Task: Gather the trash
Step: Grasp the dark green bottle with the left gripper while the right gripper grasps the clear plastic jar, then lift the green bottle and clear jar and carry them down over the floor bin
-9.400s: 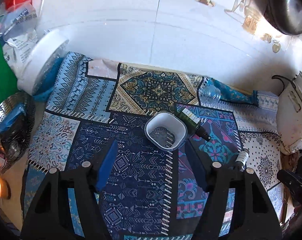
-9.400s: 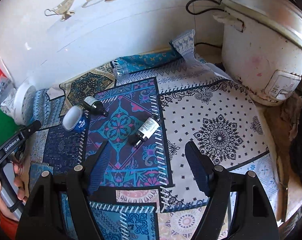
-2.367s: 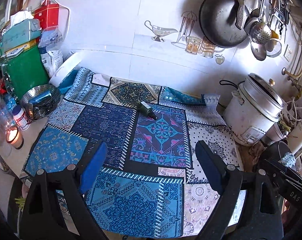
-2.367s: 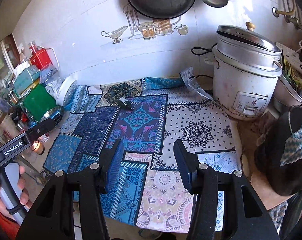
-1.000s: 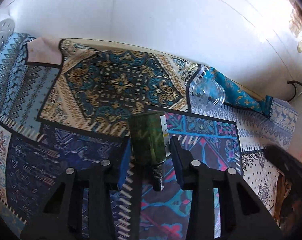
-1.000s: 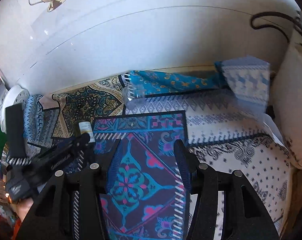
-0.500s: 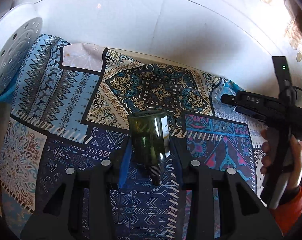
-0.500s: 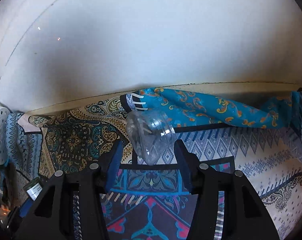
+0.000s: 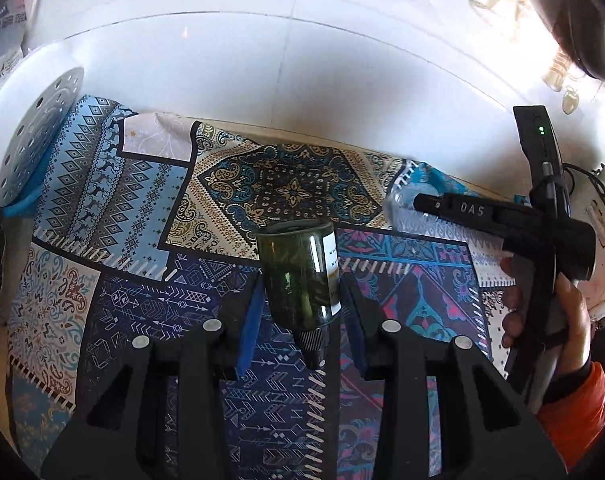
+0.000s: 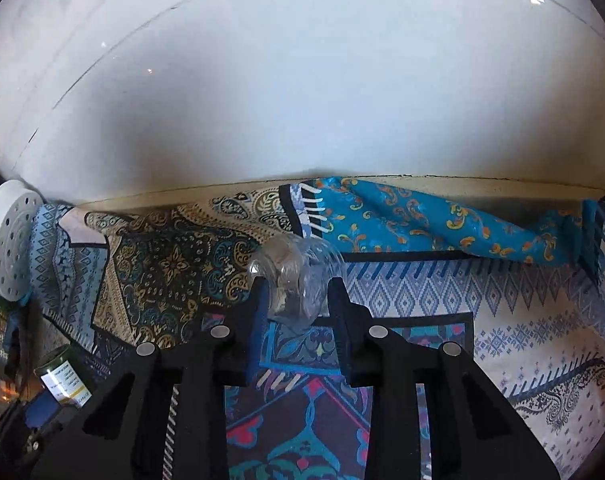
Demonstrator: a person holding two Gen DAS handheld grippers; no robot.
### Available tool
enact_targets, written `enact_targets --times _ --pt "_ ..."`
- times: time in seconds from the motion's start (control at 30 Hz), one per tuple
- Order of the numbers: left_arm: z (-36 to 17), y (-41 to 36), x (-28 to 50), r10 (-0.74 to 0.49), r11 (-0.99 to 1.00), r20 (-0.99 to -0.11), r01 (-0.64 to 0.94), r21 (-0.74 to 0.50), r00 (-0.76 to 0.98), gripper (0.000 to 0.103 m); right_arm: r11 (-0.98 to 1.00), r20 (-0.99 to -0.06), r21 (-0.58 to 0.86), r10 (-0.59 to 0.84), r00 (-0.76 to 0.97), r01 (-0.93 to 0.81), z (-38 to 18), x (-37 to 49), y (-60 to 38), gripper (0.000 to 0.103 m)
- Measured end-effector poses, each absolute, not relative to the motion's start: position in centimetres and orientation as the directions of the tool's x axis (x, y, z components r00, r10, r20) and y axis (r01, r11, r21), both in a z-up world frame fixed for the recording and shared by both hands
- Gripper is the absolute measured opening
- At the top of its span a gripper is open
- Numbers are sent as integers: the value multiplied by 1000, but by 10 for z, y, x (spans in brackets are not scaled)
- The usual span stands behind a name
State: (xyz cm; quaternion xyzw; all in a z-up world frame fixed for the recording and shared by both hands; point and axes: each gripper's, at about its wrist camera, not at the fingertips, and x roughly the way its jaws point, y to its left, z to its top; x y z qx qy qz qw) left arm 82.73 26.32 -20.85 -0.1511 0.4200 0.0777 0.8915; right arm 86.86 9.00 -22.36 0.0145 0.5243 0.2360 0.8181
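The left gripper (image 9: 302, 300) is clamped on a green bottle (image 9: 298, 276), its blue pads pressed to the glass on both sides. The bottle points neck-down toward the camera, base at 12 o'clock, white label on its right flank. Whether it clears the cloth (image 9: 150, 300) beneath cannot be told.

The right gripper (image 10: 298, 300) has its fingers tight against a clear jar (image 10: 292, 280), which lies on its side with the rounded end toward 11 o'clock. The jar sits on the patterned cloth just in front of a turquoise fold (image 10: 422, 220) bunched along the white wall (image 10: 302, 100).

In the left view, the right hand (image 9: 558, 320) shows at 3 o'clock, wrapped around the black handle of its gripper, orange sleeve at the wrist; the jar appears only as a pale blur behind that tool's nose. A white perforated disc (image 9: 26, 148) leans at 10 o'clock.

In the right view, the green bottle turns up again at 8 o'clock, label facing up, with the disc at 9 o'clock.
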Motion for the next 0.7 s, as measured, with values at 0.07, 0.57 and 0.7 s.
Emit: enact_targets --times 0.07,0.57,0.7 --pt "-205 261 822 14 944 -767 -262 -202 642 38 873 -843 295 430 324 -389 -216 862 83 27" --pt "-201 283 808 50 936 -779 -301 -181 625 38 893 -891 283 380 249 -351 -250 849 102 71" --pt "-200 282 806 56 939 -780 -298 -170 623 38 883 -873 324 418 253 -340 -253 840 102 56"
